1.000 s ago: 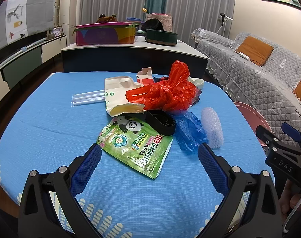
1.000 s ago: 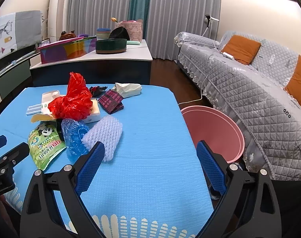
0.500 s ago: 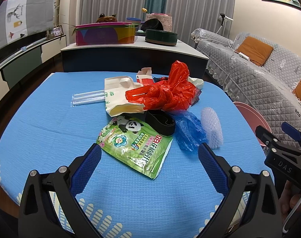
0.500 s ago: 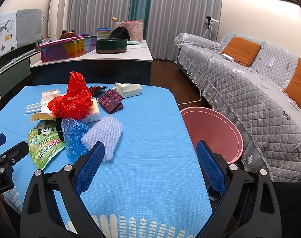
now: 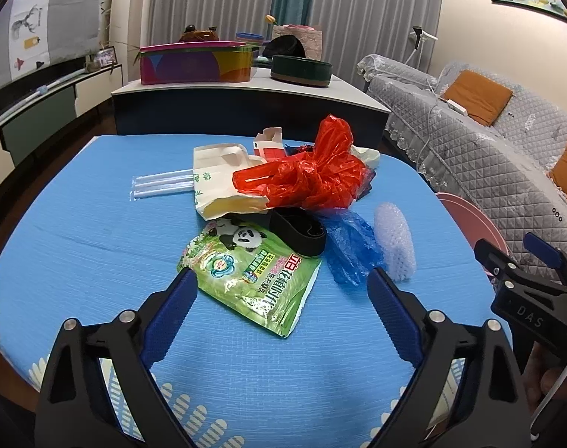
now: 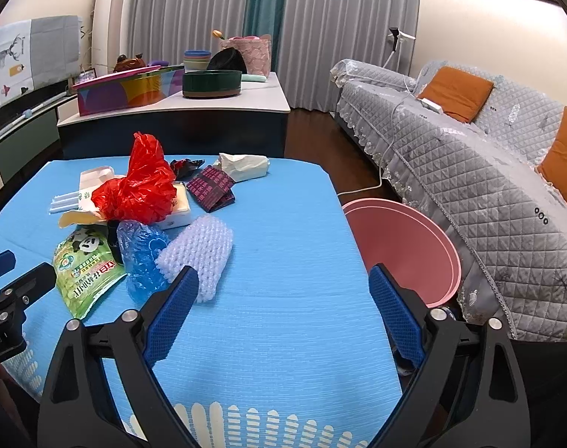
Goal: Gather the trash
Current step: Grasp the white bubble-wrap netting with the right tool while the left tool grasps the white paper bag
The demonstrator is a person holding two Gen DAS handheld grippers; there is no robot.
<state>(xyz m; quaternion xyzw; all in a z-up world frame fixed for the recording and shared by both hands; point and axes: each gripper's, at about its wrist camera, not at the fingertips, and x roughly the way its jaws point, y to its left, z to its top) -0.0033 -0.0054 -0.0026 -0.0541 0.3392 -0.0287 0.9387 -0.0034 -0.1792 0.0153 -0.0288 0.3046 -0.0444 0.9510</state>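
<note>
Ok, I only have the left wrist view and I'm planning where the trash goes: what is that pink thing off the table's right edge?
Observer: It's a wide pink basin, sitting below table level between the table and the sofa. The part of its inside that shows is empty.
Operator: Good. Is anything hidden behind the red bag from my side?
Observer: Yes, a maroon patterned packet lies flat on the table just past the red bag, on the side toward the basin.
</note>
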